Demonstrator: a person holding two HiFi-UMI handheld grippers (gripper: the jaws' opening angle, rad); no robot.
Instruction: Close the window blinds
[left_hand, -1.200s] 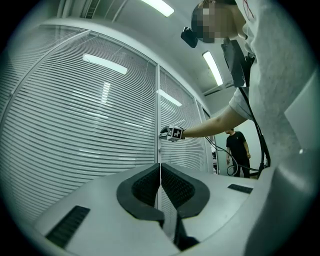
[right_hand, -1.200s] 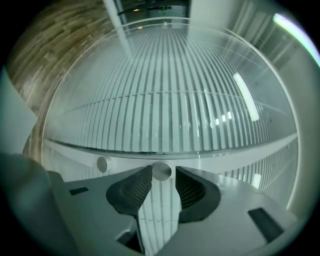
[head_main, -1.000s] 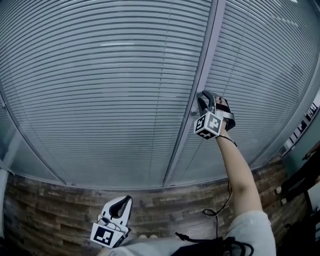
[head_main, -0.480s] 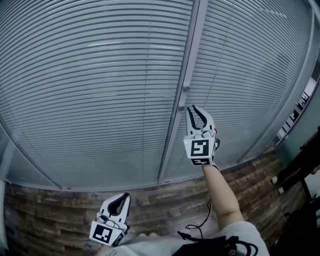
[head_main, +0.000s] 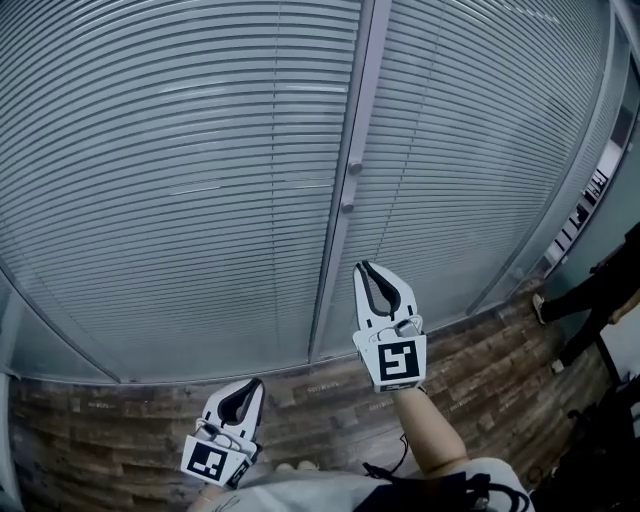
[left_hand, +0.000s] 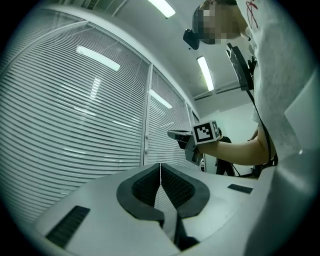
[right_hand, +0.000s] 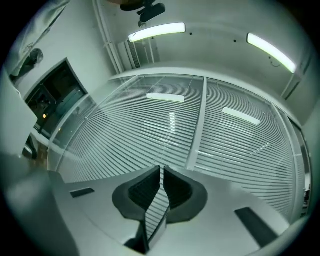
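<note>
Two knobs (head_main: 347, 206) sit on the post (head_main: 335, 262) between the blinds (head_main: 180, 170).

The window blinds (head_main: 180, 180) hung in two panels, left and right of an upright post (head_main: 332, 260) that carried two knobs (head_main: 348, 205). A brick band (head_main: 100, 440) ran below them. The right gripper (head_main: 364, 267) stood just right of the post below the knobs, its jaws closing on nothing. The left gripper (head_main: 255, 383) sat lower and to the left.

Bright ceiling tubes (right_hand: 157, 31), fisheye-bent edges
</note>
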